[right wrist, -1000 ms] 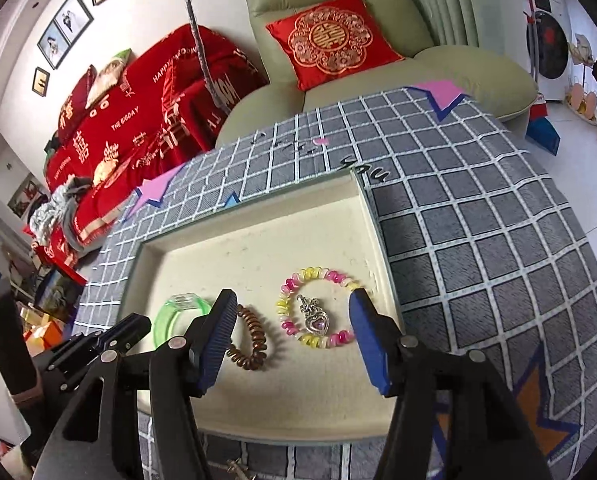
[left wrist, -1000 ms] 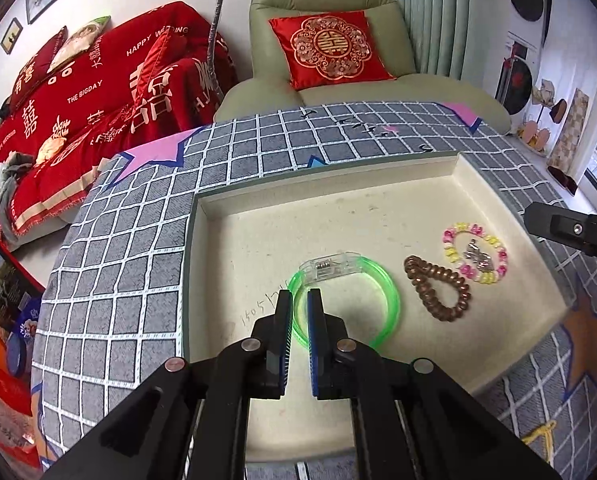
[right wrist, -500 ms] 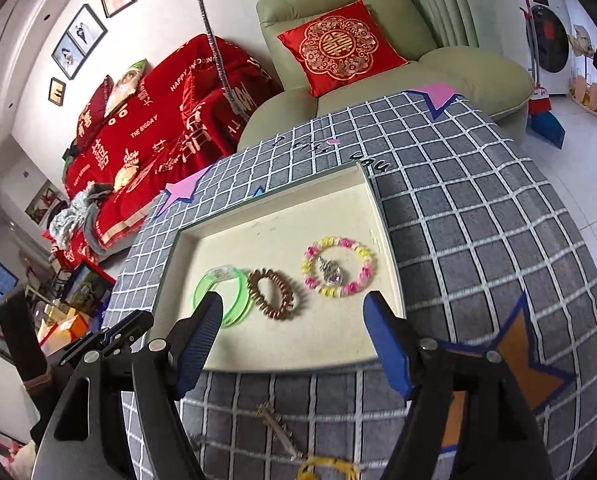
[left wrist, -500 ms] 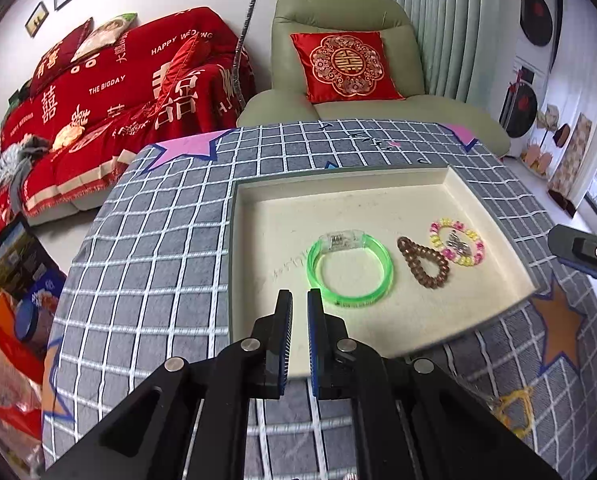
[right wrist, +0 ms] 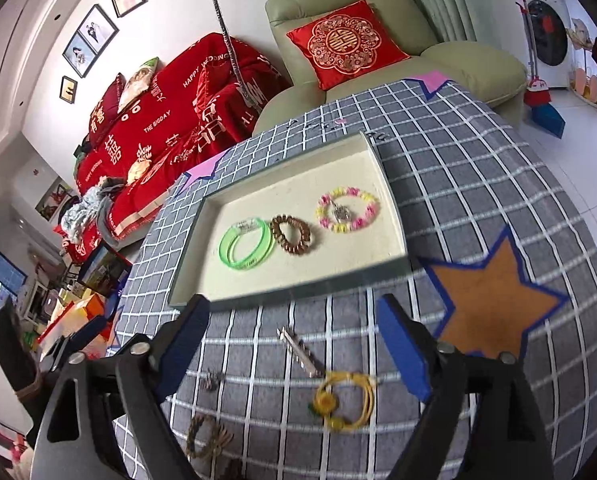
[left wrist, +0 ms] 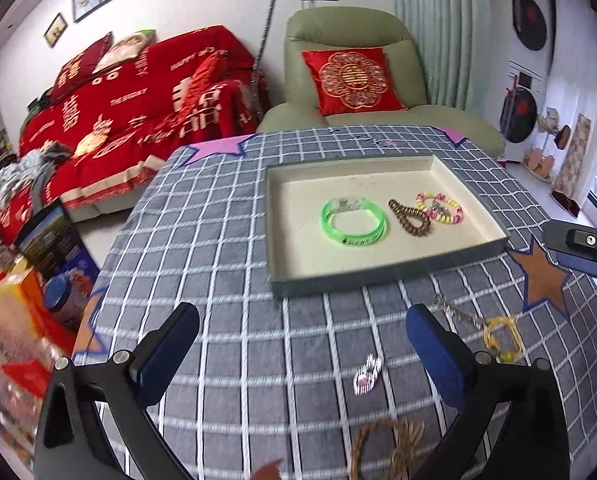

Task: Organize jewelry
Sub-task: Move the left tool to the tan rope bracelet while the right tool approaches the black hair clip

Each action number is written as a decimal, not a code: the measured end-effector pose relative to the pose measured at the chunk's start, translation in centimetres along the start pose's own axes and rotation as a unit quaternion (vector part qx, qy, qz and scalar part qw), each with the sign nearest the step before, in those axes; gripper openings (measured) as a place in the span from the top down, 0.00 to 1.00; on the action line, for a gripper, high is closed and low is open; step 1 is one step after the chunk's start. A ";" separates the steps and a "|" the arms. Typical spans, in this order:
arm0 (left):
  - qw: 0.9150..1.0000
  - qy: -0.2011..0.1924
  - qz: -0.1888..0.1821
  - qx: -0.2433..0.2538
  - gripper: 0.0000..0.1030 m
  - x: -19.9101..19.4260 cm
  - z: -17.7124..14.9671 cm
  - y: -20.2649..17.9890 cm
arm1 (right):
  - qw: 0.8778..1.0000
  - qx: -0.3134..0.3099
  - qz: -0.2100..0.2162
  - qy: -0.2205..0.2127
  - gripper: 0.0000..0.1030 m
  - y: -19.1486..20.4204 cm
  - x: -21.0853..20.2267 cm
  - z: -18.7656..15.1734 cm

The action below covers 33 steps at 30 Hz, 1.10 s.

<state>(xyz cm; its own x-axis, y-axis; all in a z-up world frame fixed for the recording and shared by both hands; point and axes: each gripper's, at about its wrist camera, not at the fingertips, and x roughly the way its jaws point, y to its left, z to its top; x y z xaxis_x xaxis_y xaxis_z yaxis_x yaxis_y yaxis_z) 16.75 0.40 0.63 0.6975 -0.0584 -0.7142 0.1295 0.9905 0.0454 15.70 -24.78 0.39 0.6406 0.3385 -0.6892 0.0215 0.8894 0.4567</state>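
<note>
Where left view stops: yellow bracelet (right wrist: pixel 344 402) whole

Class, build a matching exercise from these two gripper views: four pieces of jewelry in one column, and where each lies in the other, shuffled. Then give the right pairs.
Items
1. green bangle
2. brown bead bracelet
3. yellow flower bracelet
4. pink-and-yellow bead bracelet

Places
A. tray, right end
B. tray, left end
C. checked tablecloth, in front of the tray
D. tray, middle

Pairs: 1-B, 2-D, 3-C, 4-A
</note>
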 end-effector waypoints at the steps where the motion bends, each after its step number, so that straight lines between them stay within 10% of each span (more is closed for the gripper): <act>1: 1.000 0.002 0.001 -0.004 0.00 -0.3 -0.4 0.2 | 1.000 0.003 0.001 0.001 0.05 -0.2 -0.3 -0.5; 25: 0.997 0.066 -0.031 0.002 0.00 -3.7 -11.6 1.2 | 0.997 0.023 -0.009 0.078 0.00 -3.0 -2.2 -8.9; 33: 0.994 0.094 -0.047 0.002 0.00 -2.2 -11.9 1.9 | 0.992 -0.074 -0.005 0.105 0.00 0.9 -2.3 -11.9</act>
<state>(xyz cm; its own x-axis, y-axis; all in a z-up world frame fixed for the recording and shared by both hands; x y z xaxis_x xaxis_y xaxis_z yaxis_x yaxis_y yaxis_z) 7.11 3.84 -6.03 0.5378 -0.1256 -0.8337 0.1901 0.9814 -0.0253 5.09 -21.10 -4.35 0.4659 0.3718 -0.8029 -0.0959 0.9233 0.3719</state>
